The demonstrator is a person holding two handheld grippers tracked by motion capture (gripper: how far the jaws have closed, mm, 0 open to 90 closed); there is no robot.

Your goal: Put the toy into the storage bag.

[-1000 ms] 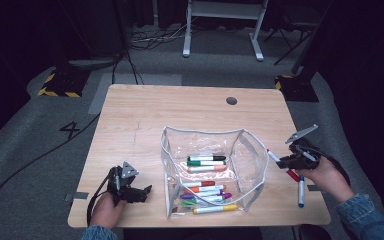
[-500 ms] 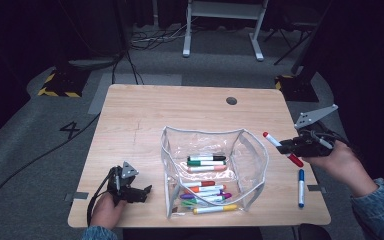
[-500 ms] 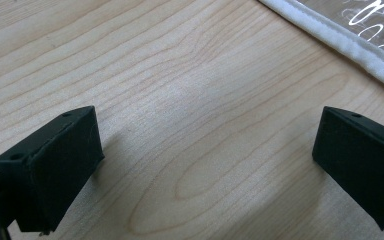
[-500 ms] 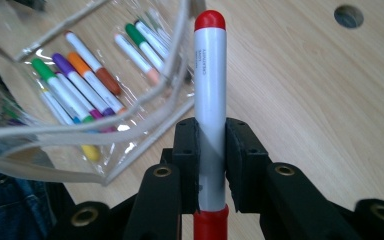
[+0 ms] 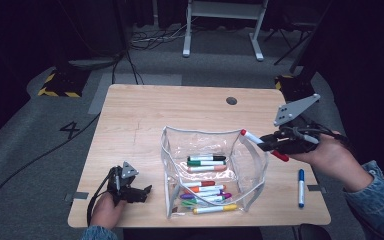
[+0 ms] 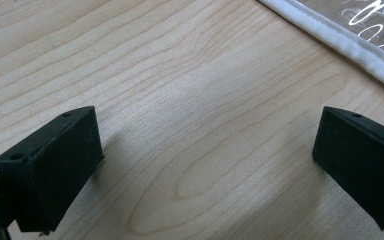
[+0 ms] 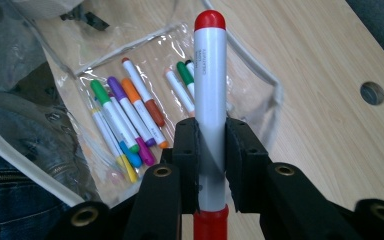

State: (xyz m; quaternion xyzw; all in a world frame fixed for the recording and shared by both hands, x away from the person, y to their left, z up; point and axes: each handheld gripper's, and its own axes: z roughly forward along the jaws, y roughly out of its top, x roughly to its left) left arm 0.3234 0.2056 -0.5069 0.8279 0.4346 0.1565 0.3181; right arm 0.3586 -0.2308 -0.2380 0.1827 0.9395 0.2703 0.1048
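my right gripper point(image 5: 272, 143) has its fingers point(image 7: 189, 150) clenched on the red marker point(image 7: 210, 100), pinching it low on the barrel so most of its length juts out past them. that long overhang is my worry: if the leading cap clips the white-trimmed rim of the clear pouch point(image 5: 200, 133), i judge the marker could swivel in the grip or slip out and land on the worktop point(image 5: 150, 112) instead of inside. the pouch looks light and floppy, so a bump could also push its wall inward or shove the whole thing, and my left gripper point(image 5: 141, 192) isn't steadying it; it rests on the worktop beside the pouch with its fingers point(image 6: 50, 162) released and nothing between them.

the marker is held in the air at the pouch's right edge, tip angled toward the opening. it has a white barrel with small grey print and red at both ends. a blue marker point(image 5: 301, 187) lies on the worktop near my right hand, yet to go in.
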